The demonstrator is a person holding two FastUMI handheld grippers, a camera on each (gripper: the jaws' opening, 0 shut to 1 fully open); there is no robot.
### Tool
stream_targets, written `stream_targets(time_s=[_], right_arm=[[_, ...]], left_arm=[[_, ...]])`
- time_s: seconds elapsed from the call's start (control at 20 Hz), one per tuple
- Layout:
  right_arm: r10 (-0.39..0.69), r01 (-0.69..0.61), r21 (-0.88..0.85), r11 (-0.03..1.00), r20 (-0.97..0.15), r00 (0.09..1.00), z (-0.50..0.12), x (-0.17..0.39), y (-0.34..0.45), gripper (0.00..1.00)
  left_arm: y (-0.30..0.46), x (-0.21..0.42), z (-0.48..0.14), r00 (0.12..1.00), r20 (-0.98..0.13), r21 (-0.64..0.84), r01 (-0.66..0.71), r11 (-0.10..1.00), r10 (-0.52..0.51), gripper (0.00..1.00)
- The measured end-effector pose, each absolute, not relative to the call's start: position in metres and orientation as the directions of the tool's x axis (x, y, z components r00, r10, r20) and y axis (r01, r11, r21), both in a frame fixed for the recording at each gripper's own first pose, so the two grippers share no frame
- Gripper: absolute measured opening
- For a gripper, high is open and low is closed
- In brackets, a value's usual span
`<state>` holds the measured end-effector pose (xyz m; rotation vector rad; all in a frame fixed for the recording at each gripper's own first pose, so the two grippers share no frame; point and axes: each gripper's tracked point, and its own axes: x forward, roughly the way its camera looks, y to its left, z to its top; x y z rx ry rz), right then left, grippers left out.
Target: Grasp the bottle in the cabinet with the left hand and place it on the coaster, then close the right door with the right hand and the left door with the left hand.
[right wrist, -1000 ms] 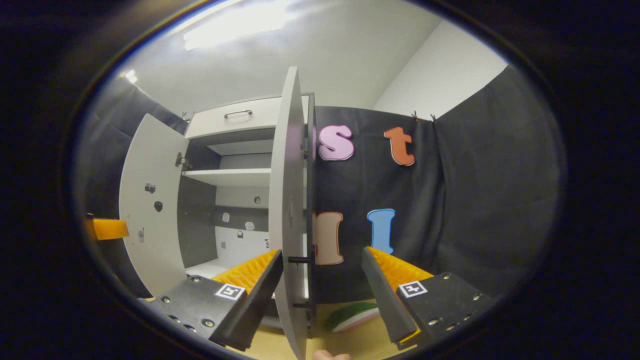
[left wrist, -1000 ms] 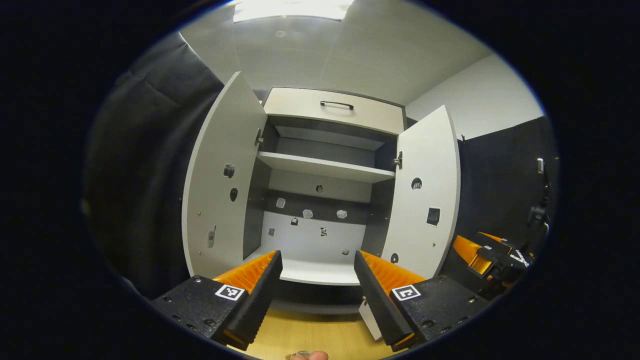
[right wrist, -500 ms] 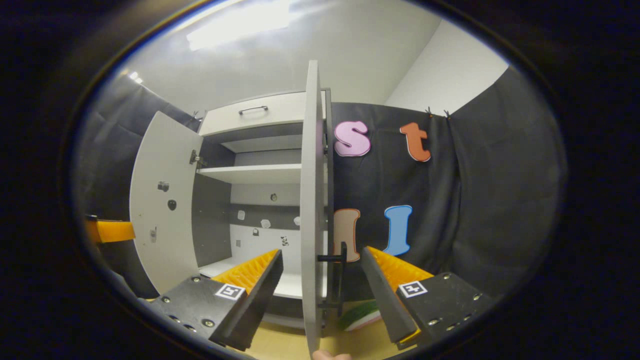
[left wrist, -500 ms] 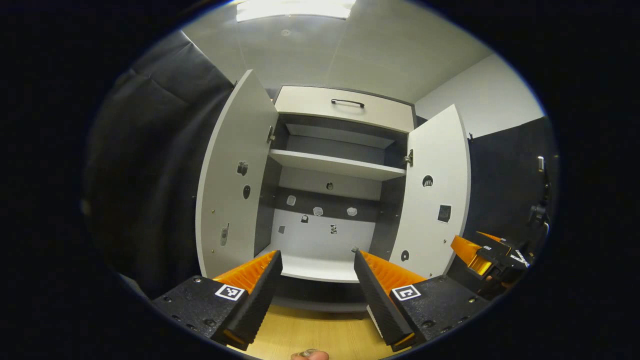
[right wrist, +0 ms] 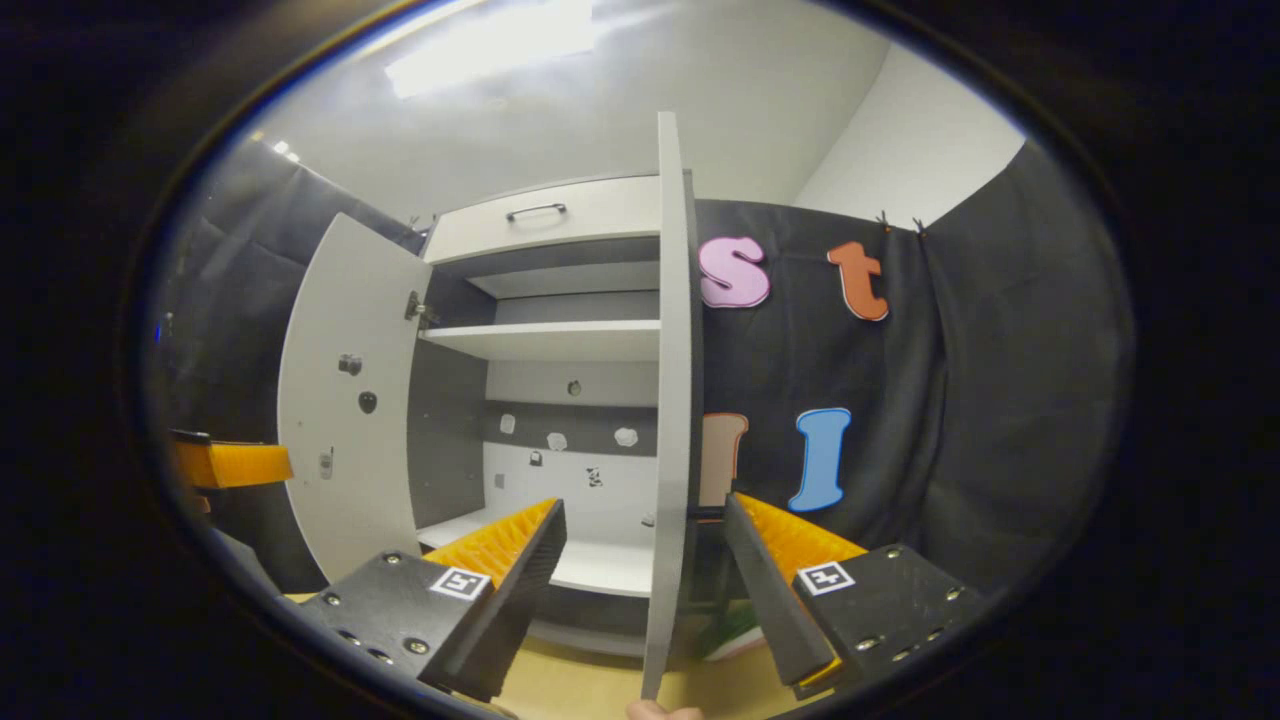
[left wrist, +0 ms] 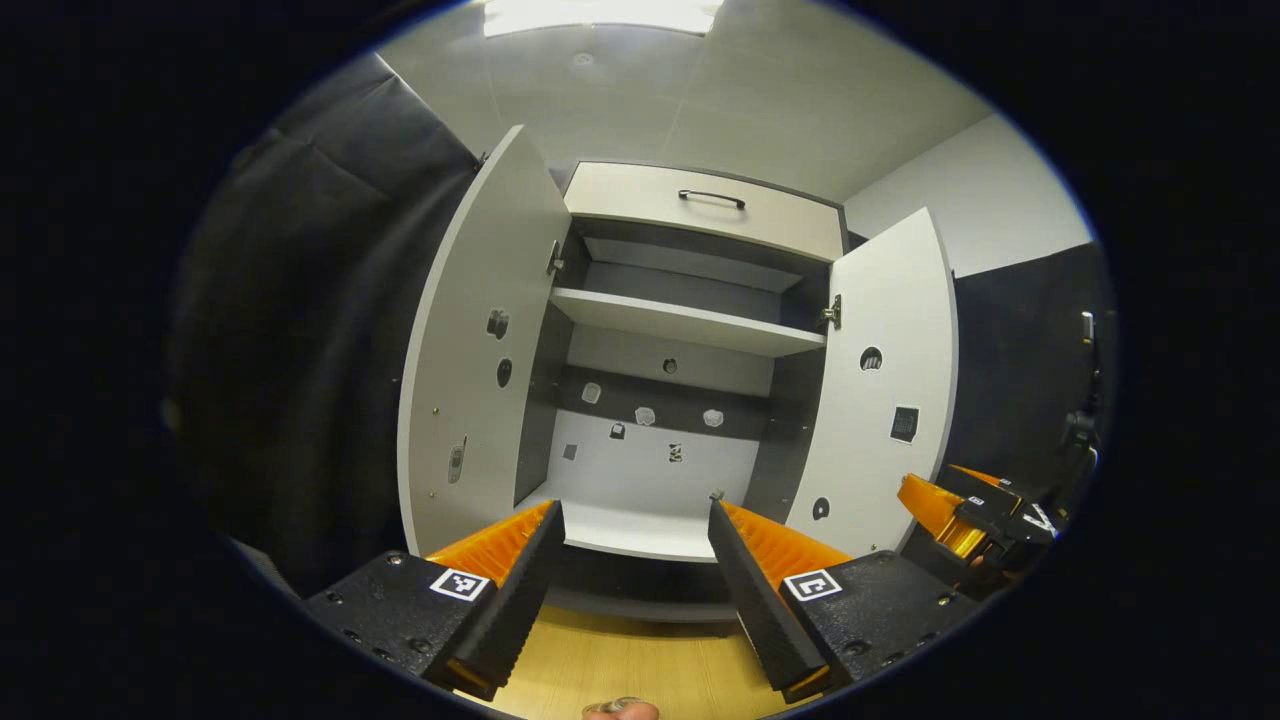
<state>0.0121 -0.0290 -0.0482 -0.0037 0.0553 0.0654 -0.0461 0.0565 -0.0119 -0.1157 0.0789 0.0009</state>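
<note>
- We are working on the right door (right wrist: 668,400), which is standing wide open and edge-on to the right gripper (right wrist: 645,560); its thin edge is running up between the spread jaws, nearer the right-hand finger, with neither finger clearly pressing on it.
- We are judging the step in hand to be closing this door: best to lay one finger flat against the panel near its free edge, well away from the hinge, and swing along the door's arc instead of shoving straight ahead.
- We are keeping clear of the dark handle (right wrist: 705,513) sticking out just beside the right-hand finger, so it does not snag.
- We are not seeing the bottle or the coaster; the cabinet (left wrist: 660,420) shelves are looking bare, so we are judging the bottle already out.
- We are holding the left gripper (left wrist: 635,560) back over the bench (left wrist: 640,670), facing the cabinet's middle, jaws spread and pinching nothing.
- We are leaving the left door (left wrist: 480,350) wide open, off to that gripper's left, for its turn.
</note>
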Motion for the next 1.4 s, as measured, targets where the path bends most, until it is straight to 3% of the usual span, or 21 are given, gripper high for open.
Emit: stream_targets(time_s=[0.5, 0.95, 1.1, 1.4], right_arm=[[0.022, -0.023, -0.029, 0.999, -0.007, 1.000, -0.035, 0.017, -0.038, 0.96], [-0.116, 0.119, -0.017, 0.993, 0.109, 0.987, 0.003, -0.002, -0.095, 0.95], [-0.169, 0.171, -0.021, 0.985, 0.086, 0.982, -0.008, 0.007, -0.111, 0.93], [-0.141, 0.141, -0.002, 0.990, 0.031, 0.989, -0.021, 0.026, -0.105, 0.95]], left_arm=[[0.069, -0.047, -0.015, 0.997, -0.076, -0.131, -0.027, 0.991, 0.017, 0.92], [0.061, -0.044, -0.021, 0.996, -0.089, -0.147, -0.009, 0.989, -0.004, 0.92], [0.060, -0.045, -0.023, 0.996, -0.092, -0.150, -0.007, 0.989, -0.007, 0.91], [0.066, -0.048, -0.030, 0.994, -0.111, -0.146, -0.025, 0.989, 0.008, 0.91]])
